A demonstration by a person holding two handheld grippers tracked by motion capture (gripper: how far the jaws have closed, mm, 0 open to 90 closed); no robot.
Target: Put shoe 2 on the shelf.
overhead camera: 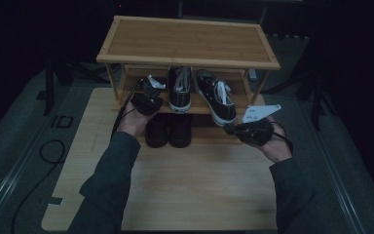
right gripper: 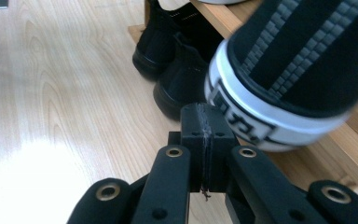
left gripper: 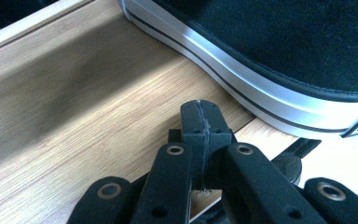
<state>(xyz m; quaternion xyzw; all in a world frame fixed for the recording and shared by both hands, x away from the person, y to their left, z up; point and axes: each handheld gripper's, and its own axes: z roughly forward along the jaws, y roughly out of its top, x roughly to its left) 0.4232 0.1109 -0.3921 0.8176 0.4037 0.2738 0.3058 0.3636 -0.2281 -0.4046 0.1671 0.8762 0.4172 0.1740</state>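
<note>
So there's a bamboo shoe rack sitting on the wooden tabletop; two black sneakers on its middle shelf, a pair of black boots tucked underneath; the left tool is up at the shelf's left end, just beside the left sneaker, jaws pressed together with nothing between them; in the left gripper view the sneaker's white sole runs right past the closed tips; the right tool sits at the toe of the right sneaker, which pokes out over the shelf edge at an angle; its jaws are together too, empty; the right gripper view puts that striped toe just off the tips, can't tell if it's touching.
</note>
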